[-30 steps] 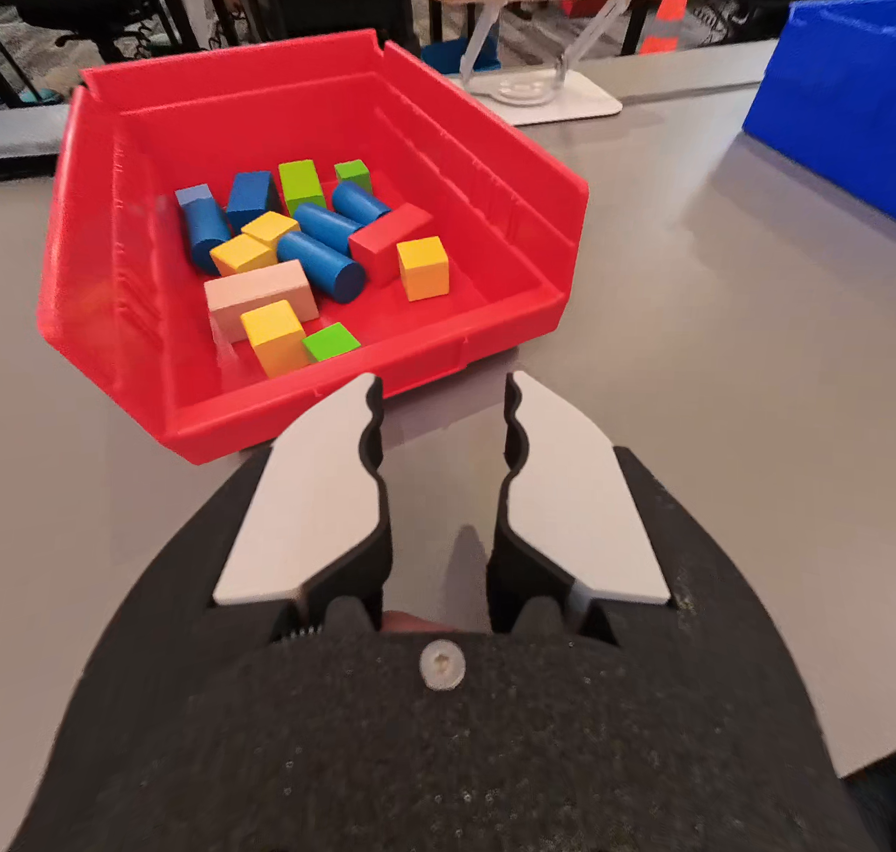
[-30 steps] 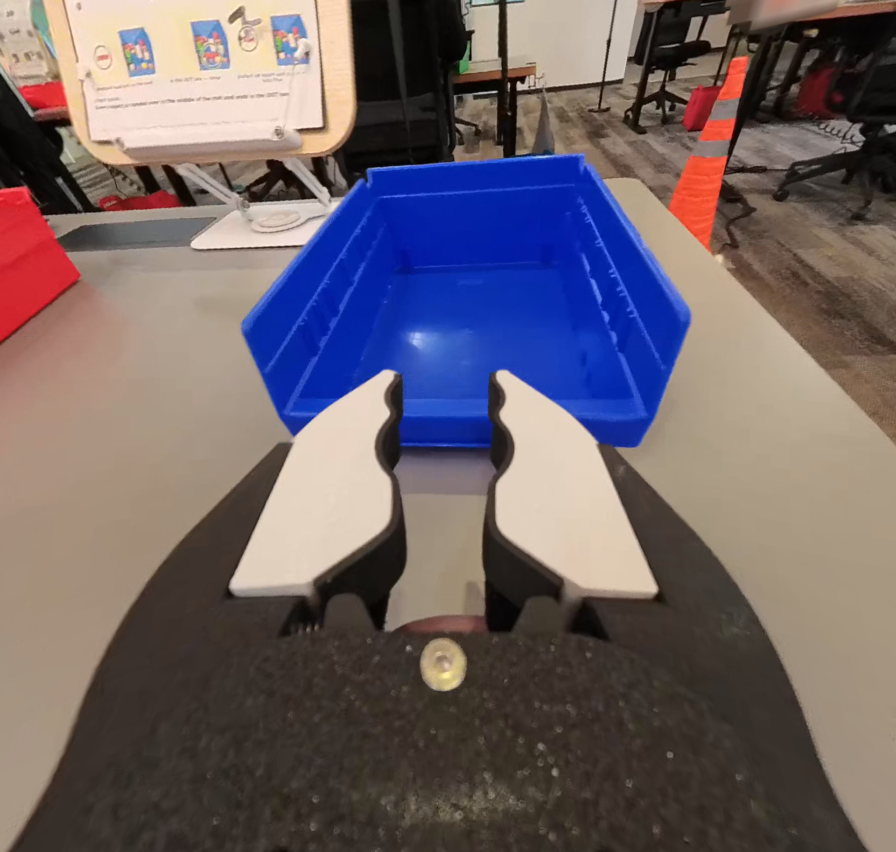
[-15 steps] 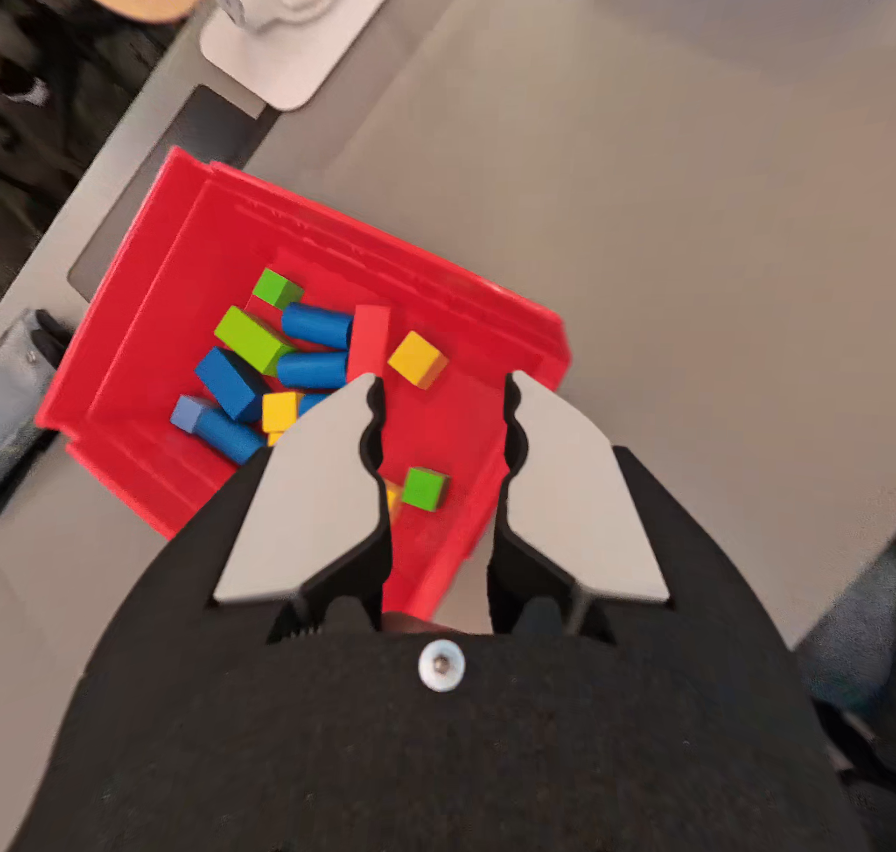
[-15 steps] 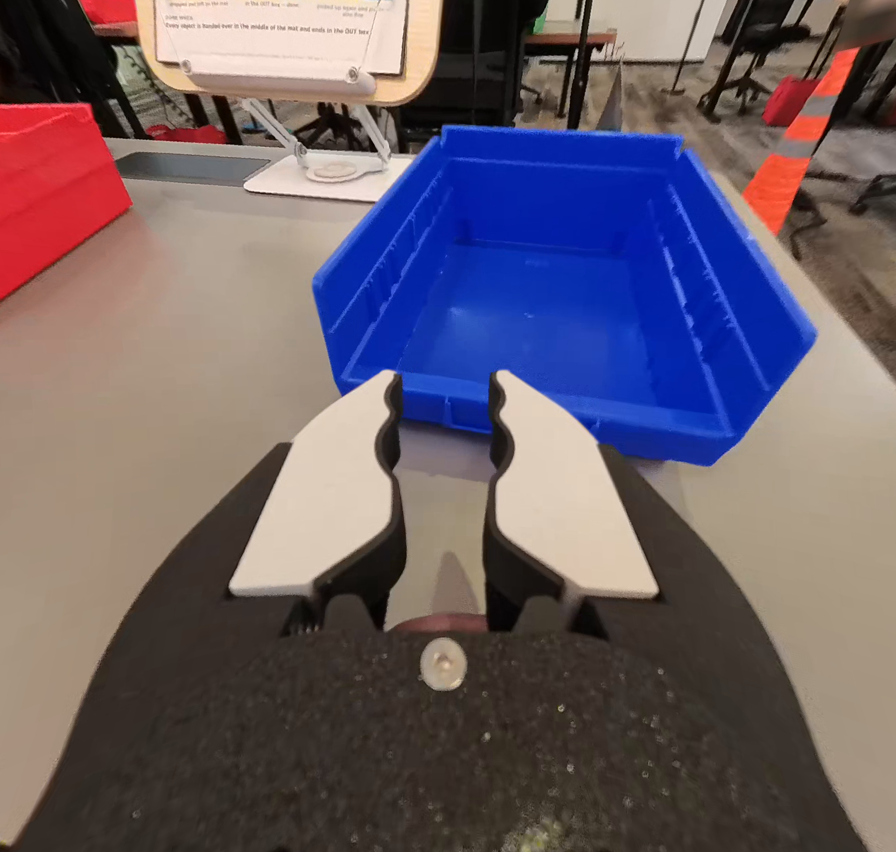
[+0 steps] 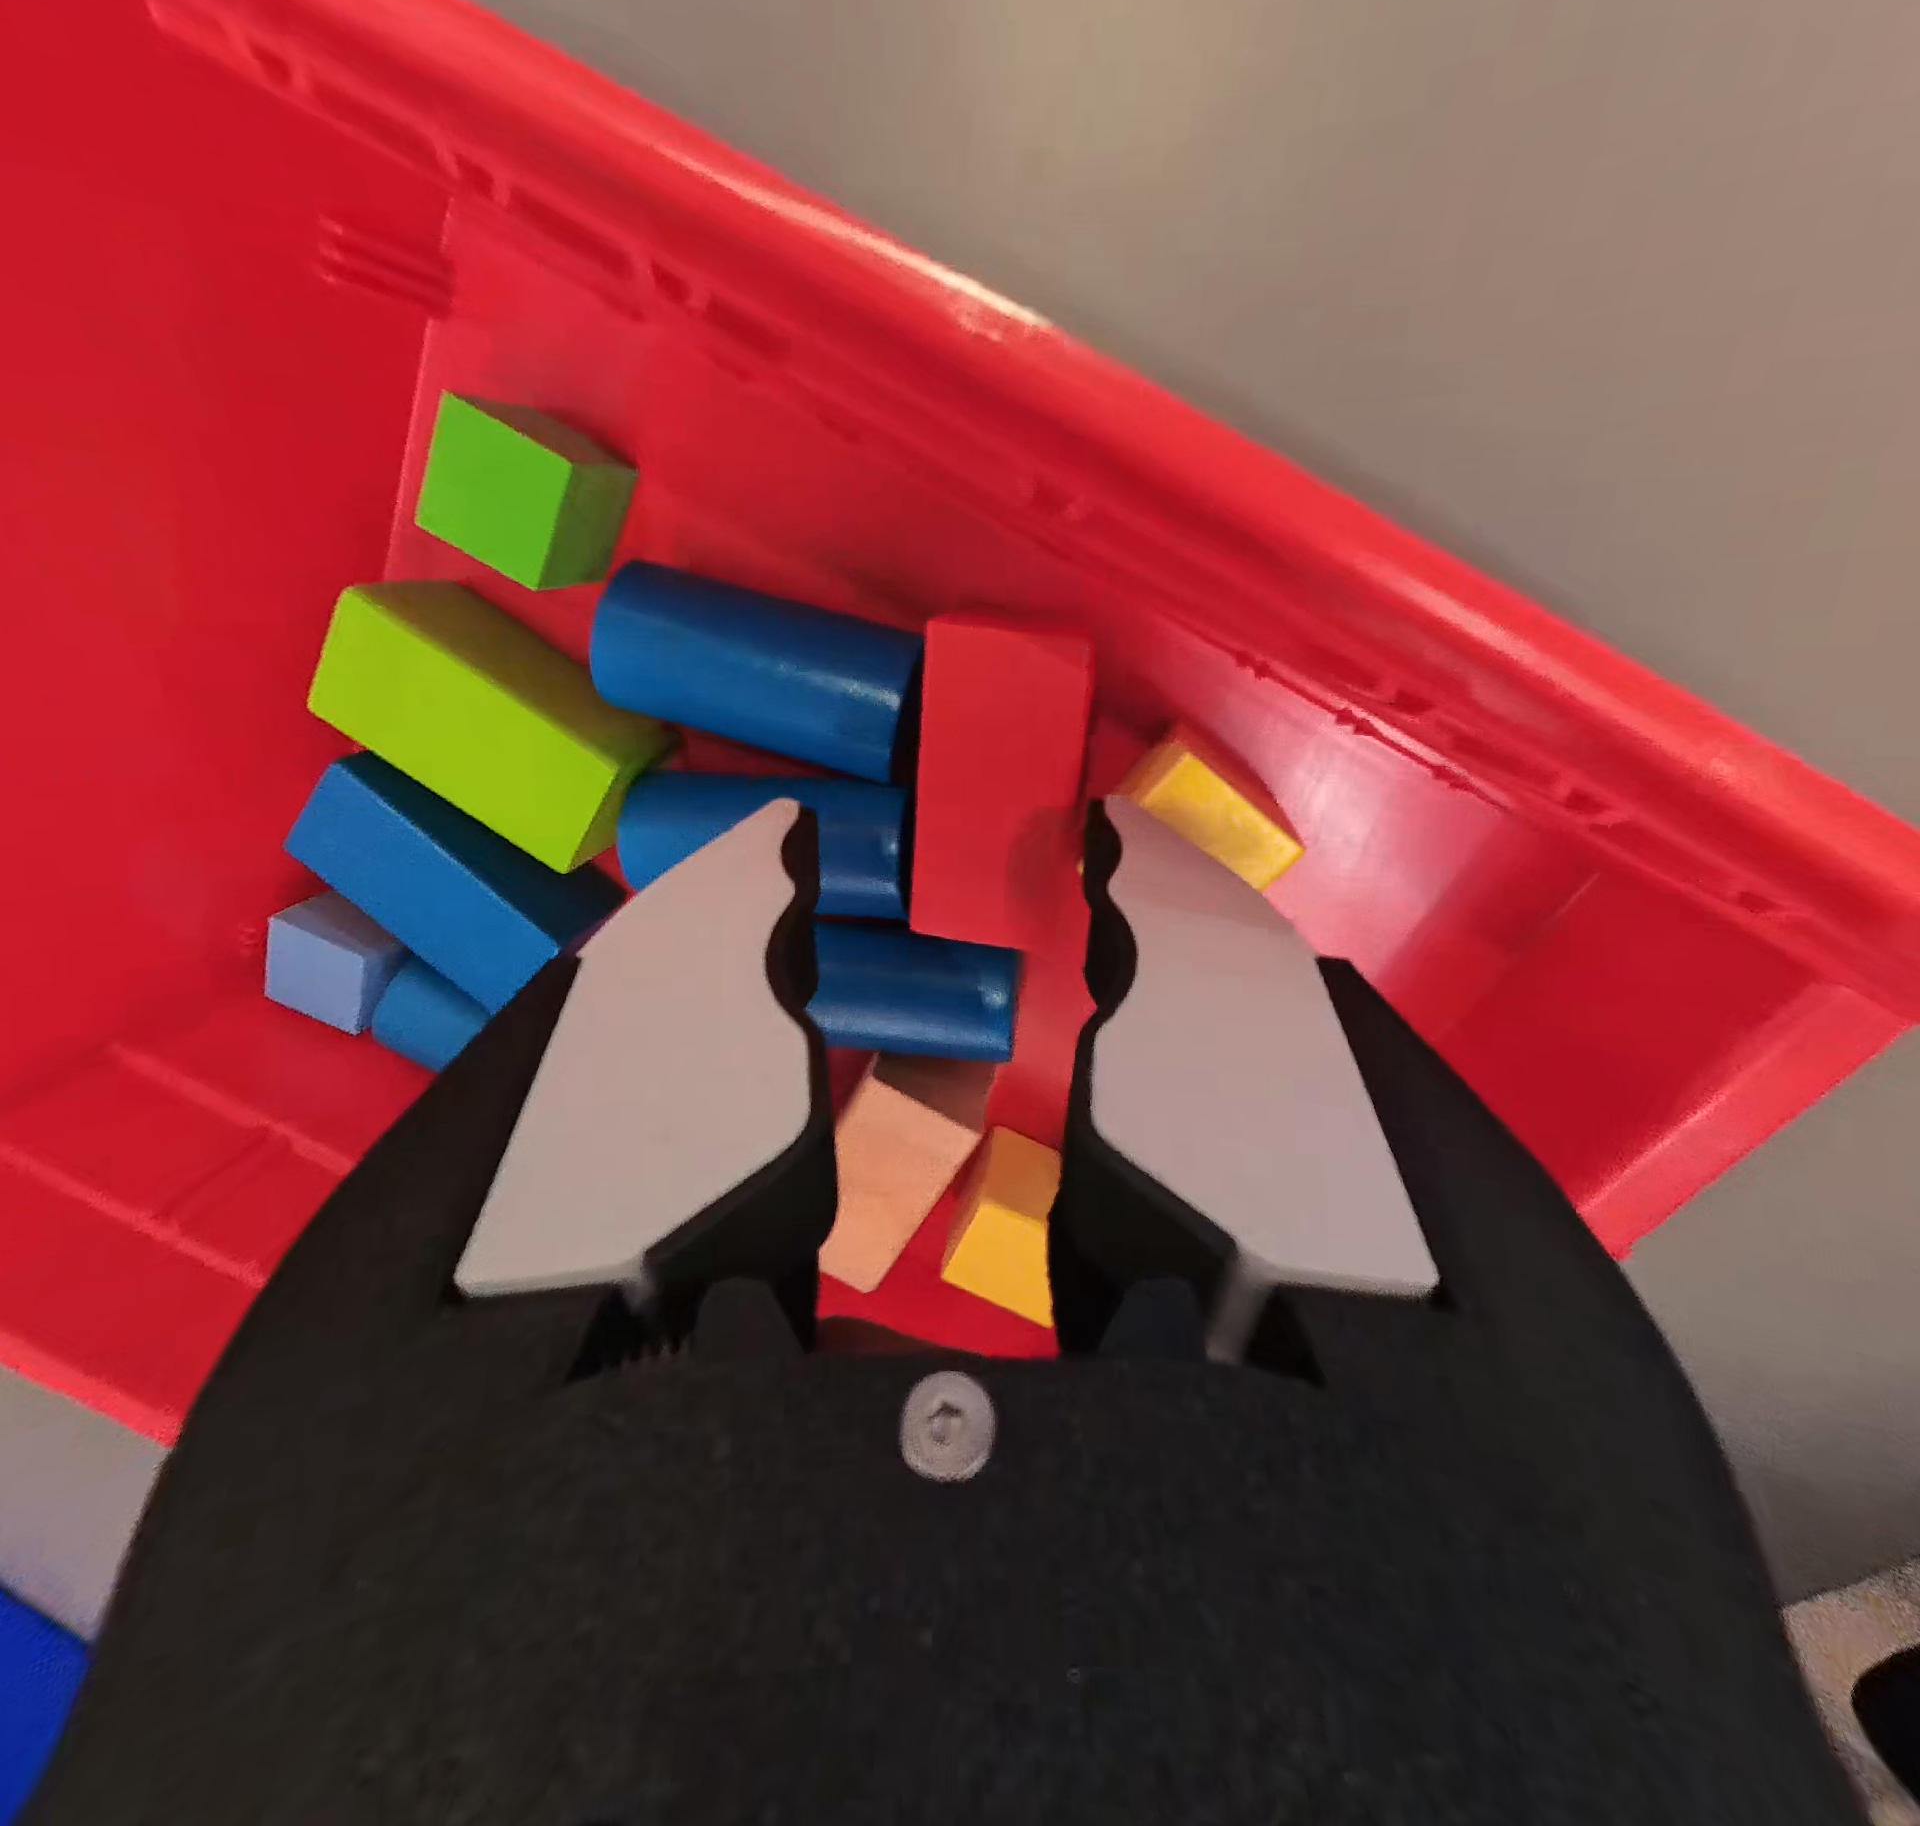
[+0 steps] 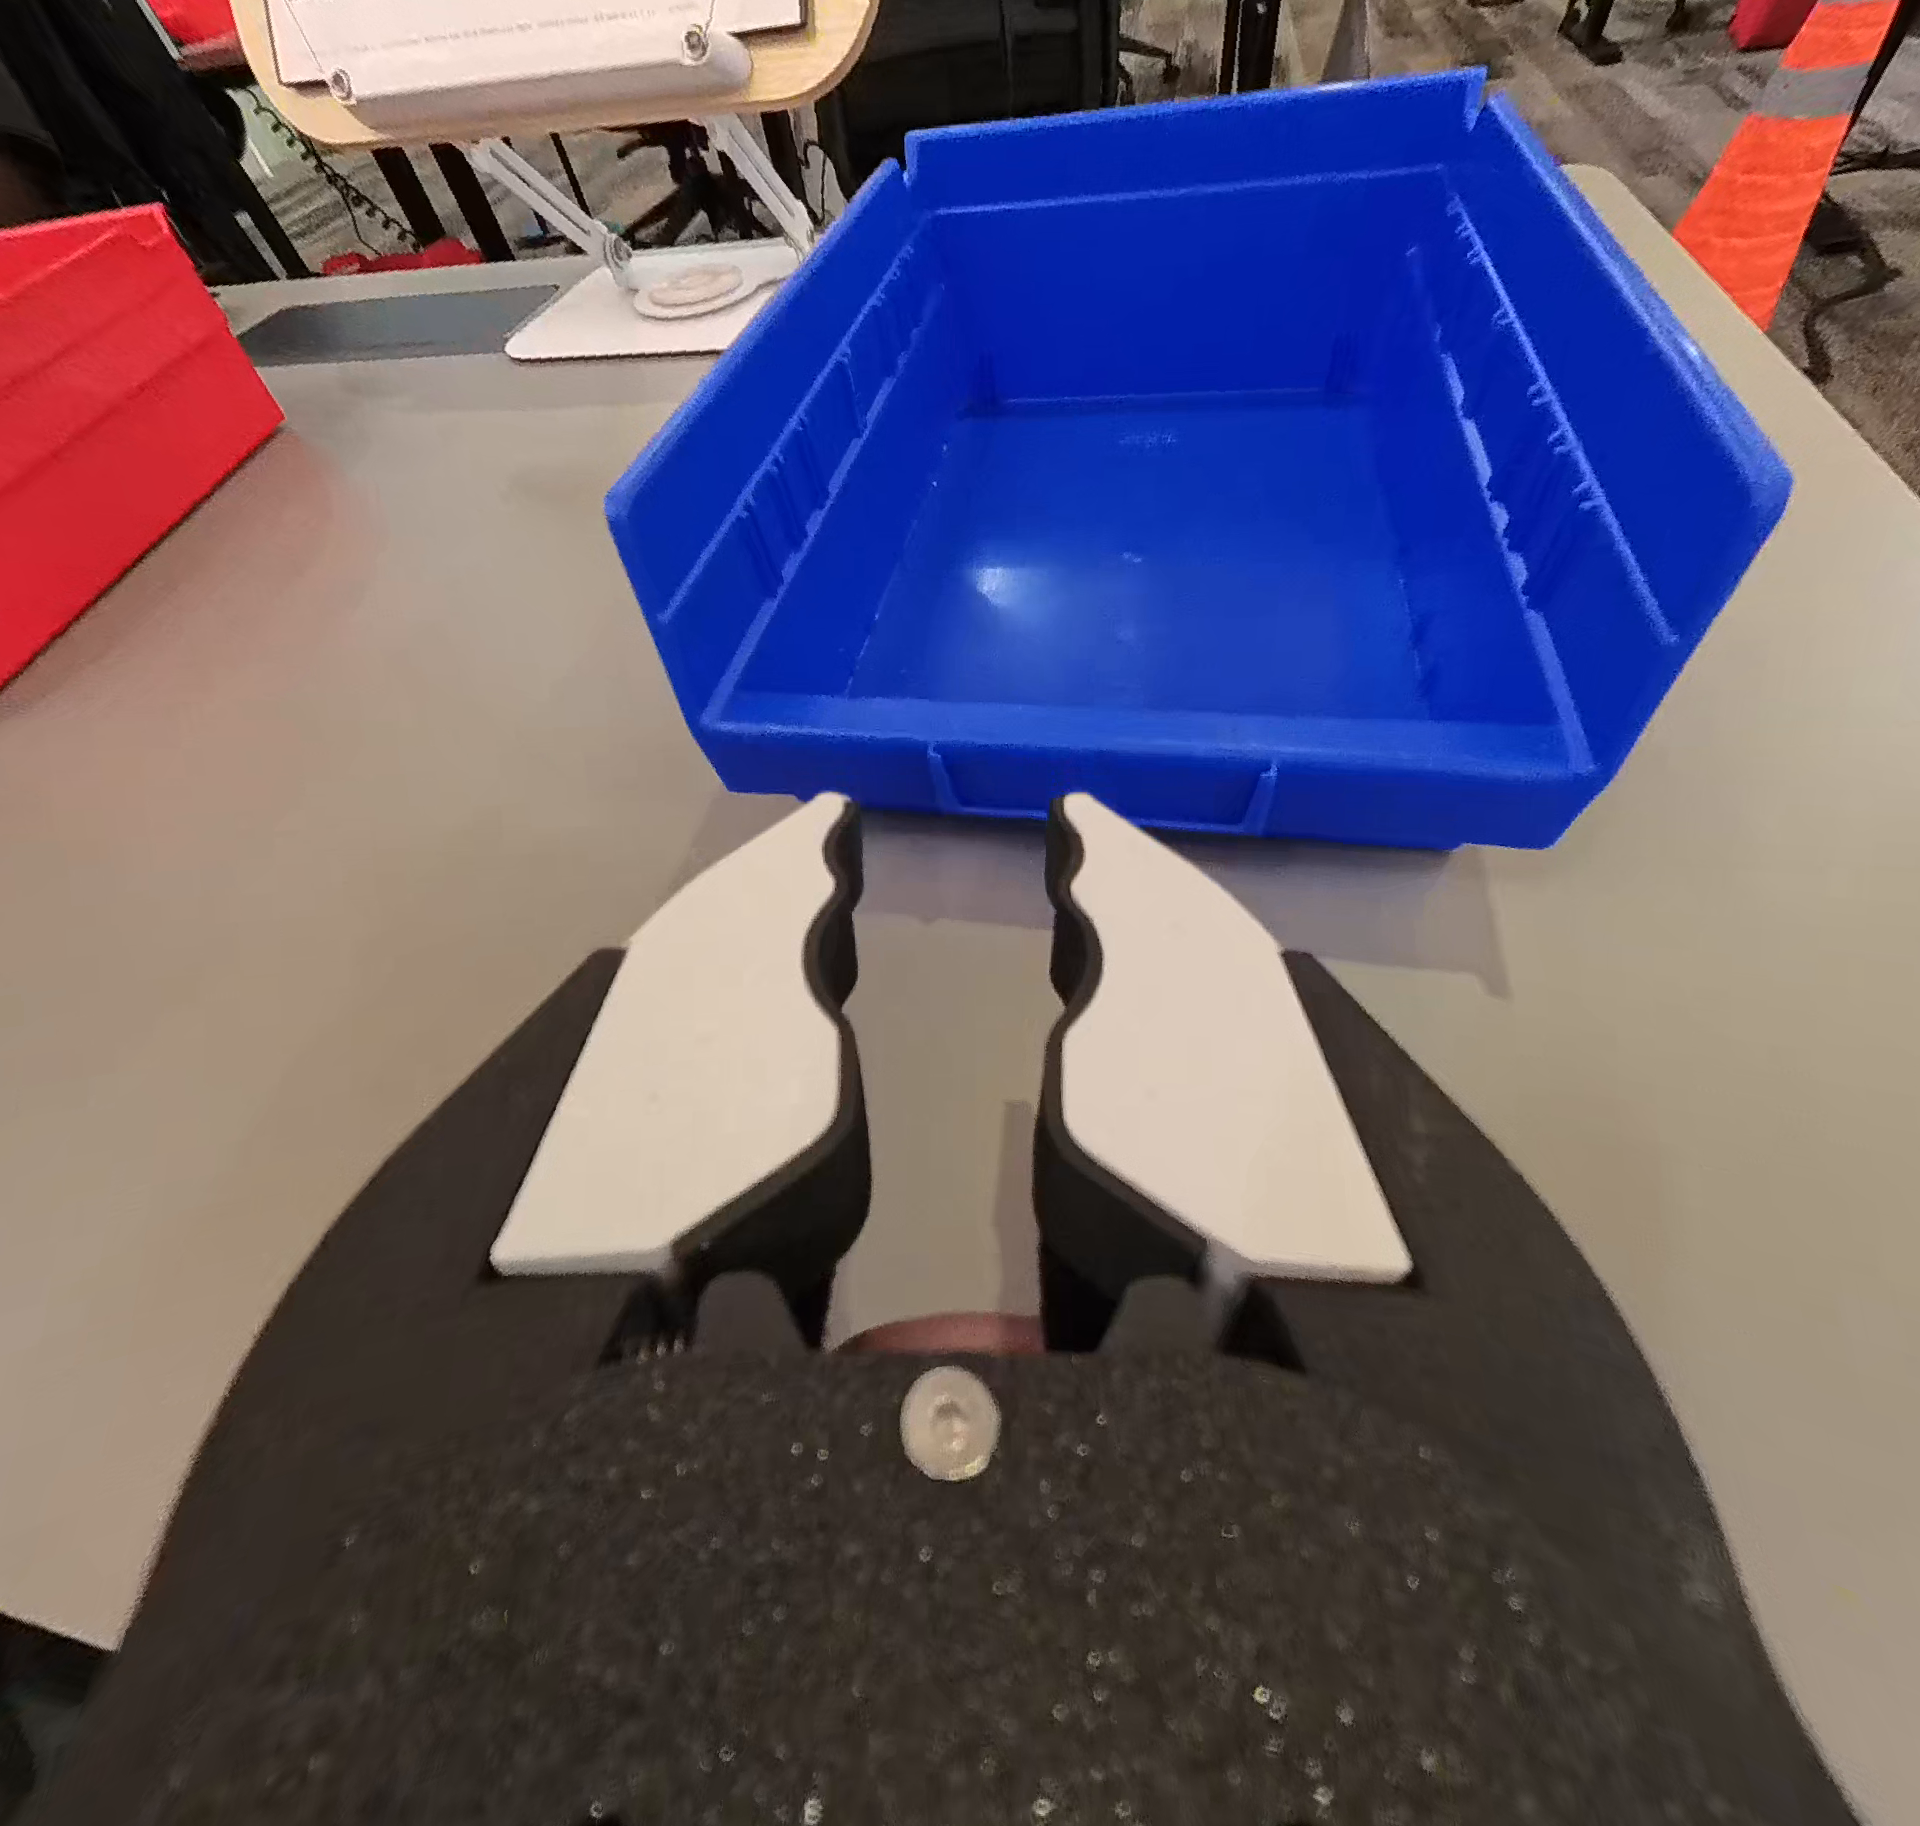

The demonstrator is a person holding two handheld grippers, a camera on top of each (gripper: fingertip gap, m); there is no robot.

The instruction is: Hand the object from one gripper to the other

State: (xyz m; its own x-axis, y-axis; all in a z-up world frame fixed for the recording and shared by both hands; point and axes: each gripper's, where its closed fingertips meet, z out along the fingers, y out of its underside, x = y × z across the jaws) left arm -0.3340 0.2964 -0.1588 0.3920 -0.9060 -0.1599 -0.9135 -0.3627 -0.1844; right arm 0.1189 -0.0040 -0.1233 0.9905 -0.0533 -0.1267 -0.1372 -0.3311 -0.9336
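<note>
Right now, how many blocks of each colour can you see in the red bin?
Blue blocks: 6
Green blocks: 2
Yellow blocks: 2
Red block: 1
Pink block: 1
Total: 12 visible; the left gripper may hide more.

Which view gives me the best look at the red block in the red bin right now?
The left wrist view: the red block lies just ahead of the open left gripper, among blue cylinders. The right wrist view shows only a corner of the red bin, not the block.
</note>
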